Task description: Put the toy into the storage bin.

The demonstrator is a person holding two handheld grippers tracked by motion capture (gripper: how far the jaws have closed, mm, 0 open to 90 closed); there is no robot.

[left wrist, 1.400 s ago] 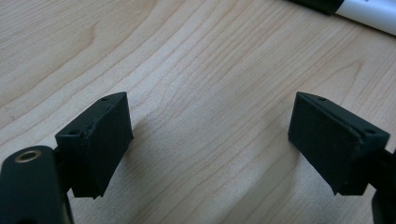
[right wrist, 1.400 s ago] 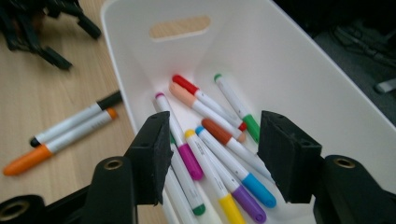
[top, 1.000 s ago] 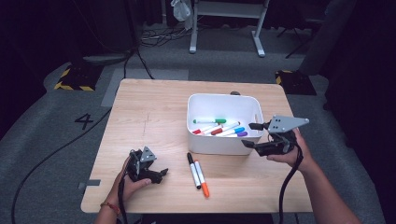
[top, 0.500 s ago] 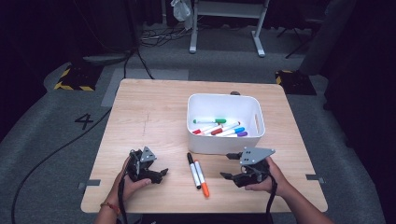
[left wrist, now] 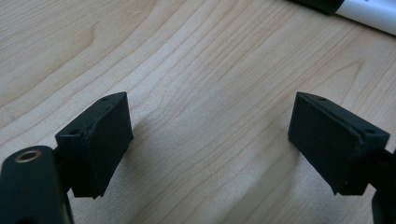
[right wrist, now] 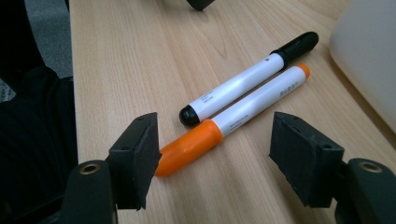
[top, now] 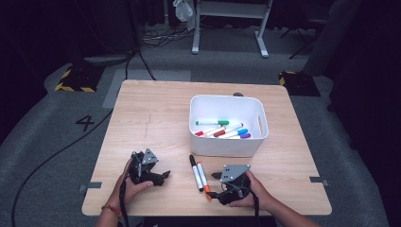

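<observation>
Bare tabletop [top: 151, 123] left of bin [top: 227, 144]

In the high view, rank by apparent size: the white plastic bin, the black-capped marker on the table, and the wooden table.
1. Light wooden table, by far the largest.
2. White plastic bin.
3. Black-capped white marker, the smallest; it looks about as long as the orange-capped marker beside it.

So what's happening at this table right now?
A person holds a gripper in each hand at a wooden table. The right gripper, jaws open, is low over the table with the orange marker between them, cap end nearest, not yet gripped. The black marker lies beside it. The left gripper sits open over bare wood. A white bin behind already holds several markers.
</observation>
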